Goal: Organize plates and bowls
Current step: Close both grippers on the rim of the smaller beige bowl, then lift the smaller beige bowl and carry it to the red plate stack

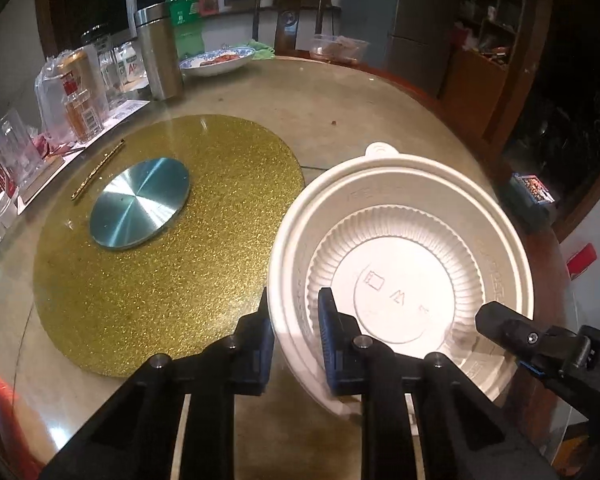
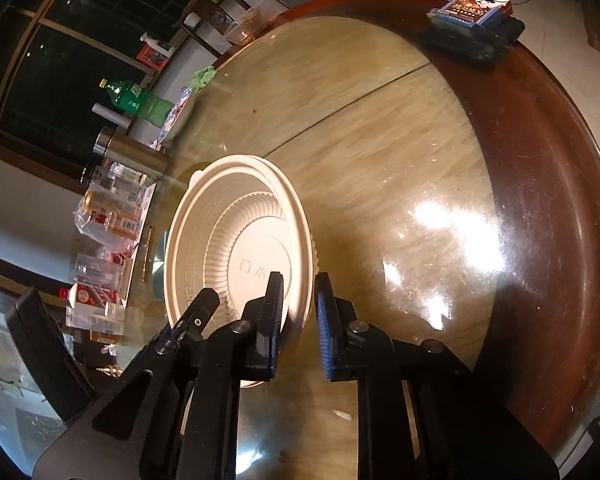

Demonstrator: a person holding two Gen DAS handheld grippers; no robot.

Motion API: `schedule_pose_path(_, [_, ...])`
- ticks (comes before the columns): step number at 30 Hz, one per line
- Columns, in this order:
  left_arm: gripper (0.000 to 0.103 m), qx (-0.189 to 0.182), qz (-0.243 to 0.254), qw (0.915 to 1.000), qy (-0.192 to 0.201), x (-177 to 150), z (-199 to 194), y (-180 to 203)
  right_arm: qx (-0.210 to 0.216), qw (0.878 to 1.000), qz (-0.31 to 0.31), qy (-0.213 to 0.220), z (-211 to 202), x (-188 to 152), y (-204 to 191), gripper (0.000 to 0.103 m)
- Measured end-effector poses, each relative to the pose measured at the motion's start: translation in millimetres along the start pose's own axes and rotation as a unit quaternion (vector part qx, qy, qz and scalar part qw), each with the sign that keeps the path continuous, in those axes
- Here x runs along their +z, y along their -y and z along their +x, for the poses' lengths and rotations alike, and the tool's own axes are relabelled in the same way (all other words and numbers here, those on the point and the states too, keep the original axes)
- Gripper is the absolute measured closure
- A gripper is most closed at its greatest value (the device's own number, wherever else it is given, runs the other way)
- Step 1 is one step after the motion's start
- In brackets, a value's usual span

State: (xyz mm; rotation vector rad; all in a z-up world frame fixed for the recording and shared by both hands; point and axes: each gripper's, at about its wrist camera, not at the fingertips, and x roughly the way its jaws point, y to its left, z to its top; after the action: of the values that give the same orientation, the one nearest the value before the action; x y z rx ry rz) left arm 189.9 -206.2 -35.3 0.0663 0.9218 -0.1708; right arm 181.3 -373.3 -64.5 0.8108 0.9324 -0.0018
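Note:
A white ribbed plastic bowl (image 1: pixel 404 248) sits over the table's right part, tilted toward me; it also shows in the right wrist view (image 2: pixel 240 236). My left gripper (image 1: pixel 296 340) straddles the bowl's near-left rim, one finger inside and one outside, jaws close on the wall. My right gripper (image 2: pixel 298 320) straddles the rim on the other side, with a visible gap between its pads; it also shows in the left wrist view (image 1: pixel 500 328). A blue-patterned bowl (image 1: pixel 218 62) with food stands at the far edge.
A gold glitter turntable mat (image 1: pixel 168 240) with a metal disc (image 1: pixel 140 202) lies left of the bowl. Cups, a steel flask (image 1: pixel 158 52), a green bottle (image 1: pixel 184 12) and boxes line the far-left edge. A card box (image 2: pixel 476 8) lies at the table's rim.

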Motion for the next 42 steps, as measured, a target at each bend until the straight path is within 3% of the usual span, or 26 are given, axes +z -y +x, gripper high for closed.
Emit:
schedule_pose_path(15, [0.085,0.023,0.003,0.9995,0.02,-9.0,-23.8,-15.4,0.014,1.0,-0.023,-0.001,-6.1,-16.1,-20.6,0.089])
schedule_pose_path(42, [0.085,0.062,-0.079,0.9936,0.051,-57.9,-90.6,-129.5,0.058,0.989,-0.124,-0.061,17.9,-103.1,-117.7,0.089])
